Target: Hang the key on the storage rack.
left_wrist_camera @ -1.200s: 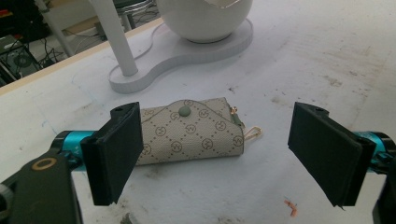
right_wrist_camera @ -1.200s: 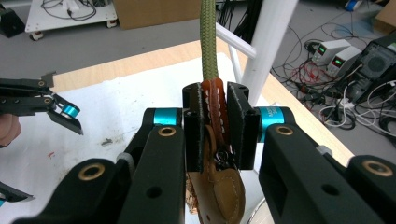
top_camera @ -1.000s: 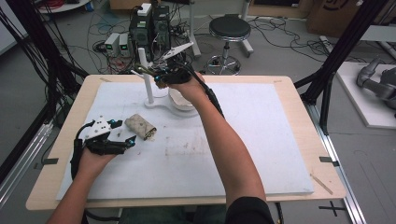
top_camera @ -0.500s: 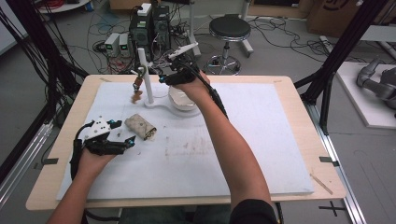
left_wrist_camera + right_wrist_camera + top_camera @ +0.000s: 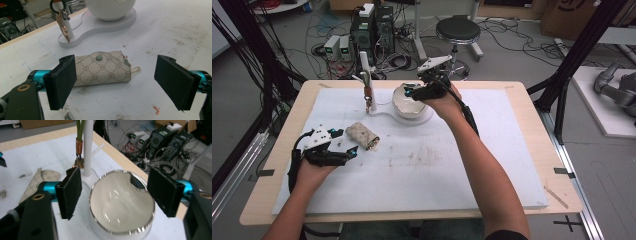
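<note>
With keys (image 5: 368, 95) hung on the stand (image 5: 366, 75), the right gripper (image 5: 414, 93), jaws just opened empty, is clear; the pouch (image 5: 102, 68), framed by the open left gripper (image 5: 117, 82), is judged next.

Even, bright overhead light — soft shadows under my jaws, glare on the bowl (image 5: 121, 206) rim, background slightly blurred.

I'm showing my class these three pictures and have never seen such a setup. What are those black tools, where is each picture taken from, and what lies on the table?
A person holds a two-jaw tool in each hand. The high view looks down on the table; the other two views come from cameras riding on each tool. The left gripper stands open, empty, facing a patterned key pouch. The right gripper hovers above a white bowl; its jaws have just been opening and nothing is between them. Beside the bowl, a keyring hangs on a white stand.
</note>
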`<state>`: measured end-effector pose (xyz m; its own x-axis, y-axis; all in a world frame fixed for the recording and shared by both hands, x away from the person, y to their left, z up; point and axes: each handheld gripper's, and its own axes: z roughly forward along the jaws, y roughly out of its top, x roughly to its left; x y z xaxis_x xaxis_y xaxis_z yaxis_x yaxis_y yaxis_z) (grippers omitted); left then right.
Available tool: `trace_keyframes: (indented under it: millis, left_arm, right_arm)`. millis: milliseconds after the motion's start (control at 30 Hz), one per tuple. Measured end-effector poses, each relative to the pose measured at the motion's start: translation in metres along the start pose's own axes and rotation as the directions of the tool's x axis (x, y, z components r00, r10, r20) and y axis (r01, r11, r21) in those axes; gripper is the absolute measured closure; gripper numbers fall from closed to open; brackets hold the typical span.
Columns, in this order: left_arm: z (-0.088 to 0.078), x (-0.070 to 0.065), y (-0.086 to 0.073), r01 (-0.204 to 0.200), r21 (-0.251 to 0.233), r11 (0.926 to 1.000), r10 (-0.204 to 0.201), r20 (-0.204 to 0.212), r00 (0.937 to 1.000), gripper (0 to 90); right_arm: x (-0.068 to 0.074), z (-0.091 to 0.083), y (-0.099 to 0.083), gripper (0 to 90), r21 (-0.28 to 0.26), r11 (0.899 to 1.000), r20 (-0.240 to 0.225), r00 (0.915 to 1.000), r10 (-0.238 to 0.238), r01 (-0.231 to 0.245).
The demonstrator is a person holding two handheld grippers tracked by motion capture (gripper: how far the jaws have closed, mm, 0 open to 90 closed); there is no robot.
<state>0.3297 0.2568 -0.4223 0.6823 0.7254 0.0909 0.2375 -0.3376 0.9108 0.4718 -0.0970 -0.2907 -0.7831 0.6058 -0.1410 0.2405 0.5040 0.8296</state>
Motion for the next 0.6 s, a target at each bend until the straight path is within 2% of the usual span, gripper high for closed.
trace_keyframes:
  millis: [67, 100, 167, 267, 300, 367, 400, 500, 600]
  left_arm:
    - [0.000, 0.000, 0.000, 0.000, 0.002, 1.0000, 0.000, 0.002, 1.0000, 17.9]
    - [0.001, -0.001, 0.000, -0.001, 0.002, 1.0000, 0.001, 0.002, 1.0000, 17.9]
    - [0.001, -0.001, 0.000, -0.001, 0.003, 1.0000, 0.001, 0.003, 1.0000, 17.9]
    - [0.001, -0.002, 0.001, 0.001, 0.002, 1.0000, -0.001, 0.005, 1.0000, 17.9]
    - [0.001, -0.002, 0.001, 0.001, 0.002, 1.0000, -0.001, 0.006, 1.0000, 17.9]
    - [0.002, -0.002, 0.001, 0.001, 0.002, 1.0000, -0.001, 0.009, 1.0000, 17.9]
    - [0.002, -0.002, 0.000, 0.002, 0.003, 1.0000, -0.002, 0.007, 1.0000, 17.9]
    - [0.003, -0.002, 0.000, 0.005, 0.003, 1.0000, -0.005, 0.005, 1.0000, 17.9]
    - [0.003, -0.002, 0.001, 0.005, -0.001, 1.0000, -0.005, 0.002, 1.0000, 17.9]
  right_arm:
    - [-0.002, -0.010, -0.005, 27.0, -0.003, 1.000, 0.001, 0.9998, 0.020, -0.020]
    - [-0.003, -0.013, -0.008, 27.0, -0.012, 1.000, 0.003, 0.9999, 0.014, -0.014]
    - [-0.003, -0.023, -0.018, 27.1, -0.051, 0.999, 0.028, 0.9995, 0.010, -0.008]
    - [-0.004, -0.033, -0.033, 26.6, -0.046, 0.998, 0.031, 0.9989, 0.036, -0.035]
    - [-0.005, -0.037, -0.038, 26.6, -0.062, 0.997, 0.036, 0.9985, 0.042, -0.040]
    - [-0.007, -0.043, -0.048, 25.2, -0.044, 0.998, 0.041, 0.9976, 0.055, -0.053]
    - [-0.008, -0.051, -0.058, 25.2, -0.063, 0.996, 0.053, 0.9966, 0.062, -0.059]
    - [-0.009, -0.056, -0.065, 23.1, -0.043, 0.996, 0.056, 0.9955, 0.077, -0.075]
    - [-0.008, -0.068, -0.079, 22.9, -0.070, 0.994, 0.059, 0.9942, 0.089, -0.085]
